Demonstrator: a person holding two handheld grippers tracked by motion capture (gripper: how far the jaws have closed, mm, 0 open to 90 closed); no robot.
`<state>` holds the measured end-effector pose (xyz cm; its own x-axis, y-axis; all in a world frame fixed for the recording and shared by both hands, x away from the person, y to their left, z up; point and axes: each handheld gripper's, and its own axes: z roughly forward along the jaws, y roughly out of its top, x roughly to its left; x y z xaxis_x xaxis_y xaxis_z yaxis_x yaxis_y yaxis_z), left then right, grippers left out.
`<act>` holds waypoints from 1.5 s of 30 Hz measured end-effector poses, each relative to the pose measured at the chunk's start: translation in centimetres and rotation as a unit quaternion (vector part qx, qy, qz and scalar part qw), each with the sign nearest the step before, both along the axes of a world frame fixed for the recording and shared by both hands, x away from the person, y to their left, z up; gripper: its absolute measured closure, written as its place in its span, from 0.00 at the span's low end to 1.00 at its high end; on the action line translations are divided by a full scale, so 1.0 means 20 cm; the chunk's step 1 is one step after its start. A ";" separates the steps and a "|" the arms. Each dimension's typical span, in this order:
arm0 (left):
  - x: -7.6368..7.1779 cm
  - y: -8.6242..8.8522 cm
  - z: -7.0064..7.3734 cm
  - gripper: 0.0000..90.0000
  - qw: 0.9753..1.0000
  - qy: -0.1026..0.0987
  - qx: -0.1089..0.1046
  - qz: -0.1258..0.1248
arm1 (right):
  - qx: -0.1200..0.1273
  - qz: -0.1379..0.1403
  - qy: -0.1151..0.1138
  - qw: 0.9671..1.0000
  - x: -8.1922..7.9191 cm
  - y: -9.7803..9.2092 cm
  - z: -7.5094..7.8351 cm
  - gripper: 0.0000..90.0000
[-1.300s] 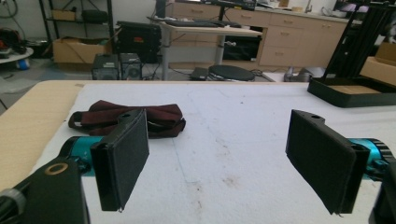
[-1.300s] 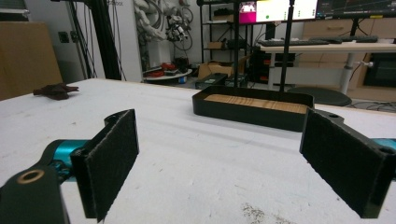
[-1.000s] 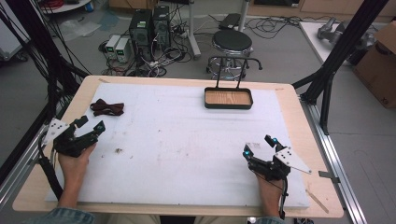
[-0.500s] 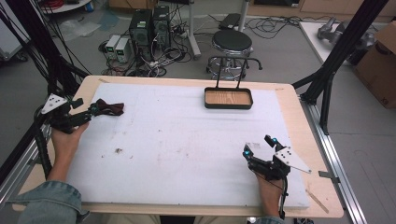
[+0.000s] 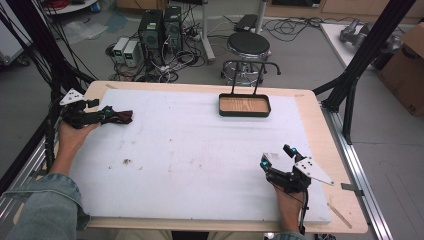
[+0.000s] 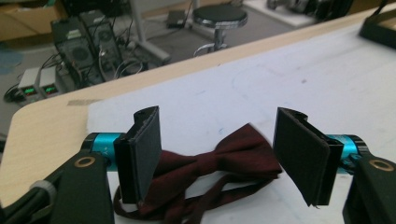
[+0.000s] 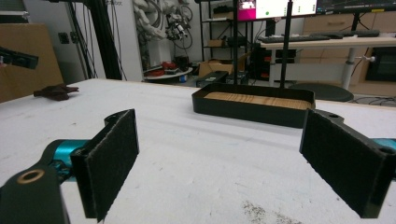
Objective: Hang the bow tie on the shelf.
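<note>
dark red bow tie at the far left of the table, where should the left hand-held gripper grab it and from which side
Probably at the narrow centre knot of the dark red fabric bow tie, where it is thinnest and the two wings balance. It lies flat on the white foam mat, and the left hand-held gripper already has its open jaws on either side, so come in low from the table's left edge and close there.

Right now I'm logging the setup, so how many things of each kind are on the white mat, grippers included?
Bow tie: 1, dark red, between the open jaws of the left gripper
Tray: 1, black with a wooden floor
Grippers: 2, the left one and the right gripper, also open
Total: 4
</note>
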<state>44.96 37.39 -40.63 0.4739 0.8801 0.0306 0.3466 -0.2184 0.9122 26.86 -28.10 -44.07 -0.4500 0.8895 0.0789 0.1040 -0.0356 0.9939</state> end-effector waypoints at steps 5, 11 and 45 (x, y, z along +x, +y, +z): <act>0.07 0.02 -0.05 0.43 0.998 0.025 0.053 -0.012 | 0.003 0.001 0.002 1.000 0.00 0.00 0.00 0.12; 0.13 0.03 -0.05 0.48 0.994 0.047 0.093 -0.032 | 0.006 0.002 0.004 1.000 0.00 0.00 0.00 0.12; 0.14 -0.09 -0.05 0.94 0.963 0.045 0.229 -0.138 | 0.011 -0.004 0.007 1.000 0.01 -0.02 0.00 0.12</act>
<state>47.71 35.67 -41.55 0.7064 0.6243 0.3336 0.2901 -0.6853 0.6680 27.08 -28.42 -44.17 -0.4424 0.8906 0.1051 0.1166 -0.0591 0.9914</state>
